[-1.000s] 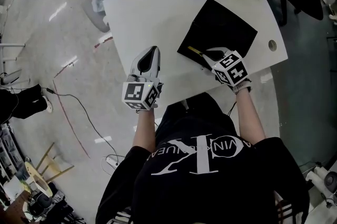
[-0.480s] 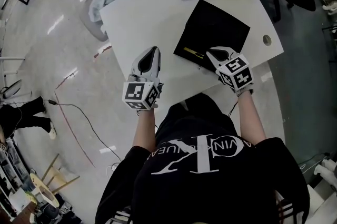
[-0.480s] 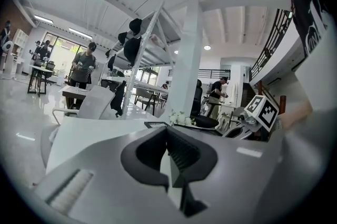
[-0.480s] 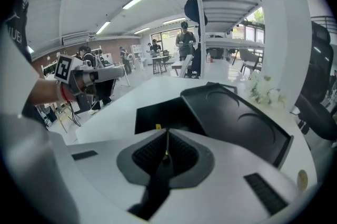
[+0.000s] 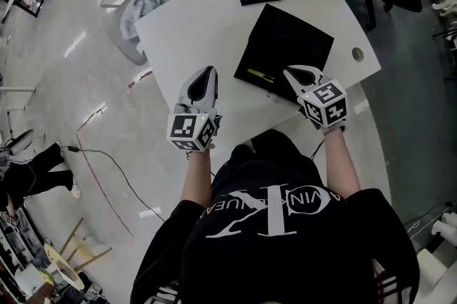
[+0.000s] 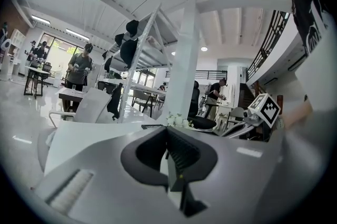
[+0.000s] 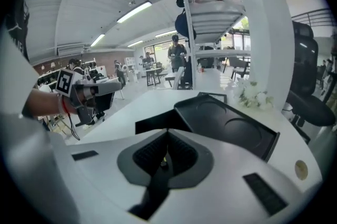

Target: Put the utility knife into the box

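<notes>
Drawn back, right gripper [image 5: 291, 71] has jaws together, utility knife [image 5: 258, 73] just left, inside box [image 5: 293, 38]

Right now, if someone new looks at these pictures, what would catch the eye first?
The black box stands out on the white table, with a yellow-and-black utility knife lying at its near left edge. Nearer the person, the left gripper and the right gripper have jaws together, holding nothing.
</notes>
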Demonstrator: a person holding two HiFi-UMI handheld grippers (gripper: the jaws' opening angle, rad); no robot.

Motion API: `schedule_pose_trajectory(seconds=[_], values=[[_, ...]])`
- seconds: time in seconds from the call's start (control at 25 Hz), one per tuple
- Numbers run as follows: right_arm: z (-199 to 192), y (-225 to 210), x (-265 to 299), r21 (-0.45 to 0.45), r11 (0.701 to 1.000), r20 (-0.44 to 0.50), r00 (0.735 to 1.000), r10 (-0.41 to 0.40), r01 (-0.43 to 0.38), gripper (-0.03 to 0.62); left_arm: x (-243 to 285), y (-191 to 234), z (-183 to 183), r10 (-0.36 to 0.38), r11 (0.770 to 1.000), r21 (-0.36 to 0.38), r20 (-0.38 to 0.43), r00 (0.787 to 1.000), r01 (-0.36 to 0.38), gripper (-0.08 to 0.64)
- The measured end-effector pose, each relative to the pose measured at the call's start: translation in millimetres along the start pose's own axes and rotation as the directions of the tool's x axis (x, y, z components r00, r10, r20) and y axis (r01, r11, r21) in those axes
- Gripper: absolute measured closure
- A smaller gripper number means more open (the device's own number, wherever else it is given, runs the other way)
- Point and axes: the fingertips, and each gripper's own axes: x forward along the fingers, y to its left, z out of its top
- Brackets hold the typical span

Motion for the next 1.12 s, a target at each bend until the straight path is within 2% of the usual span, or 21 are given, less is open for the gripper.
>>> schedule_pose_trajectory(seconds=[0.12, 0.52, 0.84, 1.12], values=[[4.9, -4.5, -7.0, 0.044, 0.999, 0.043, 0.999, -0.006, 0.004, 0.577, 0.2, -1.8, 0.7, -0.010, 1.000, 0.016, 0.006, 1.000, 0.010, 0.549], [23.8, -16.5, -29.2, 0.072, 0.997, 0.159, 0.986, -0.049, 0.038, 0.577, 1.2, -1.5, 15.8, -0.001, 1.000, 0.018, 0.025, 1.000, 0.001, 0.549], [40.3, -24.9, -44.8, 0.078, 0.994, 0.249, 0.964, -0.096, 0.079, 0.577, 1.9, -1.5, 24.7, -0.009, 0.999, 0.036, 0.032, 0.999, 0.008, 0.549], [59.2, -31.7, -63.2, 0.061, 0.986, 0.337, 0.927, -0.166, 0.155, 0.577, 2.8, -4.5, 36.4, -0.010, 0.998, 0.057, 0.051, 0.999, 0.007, 0.549]])
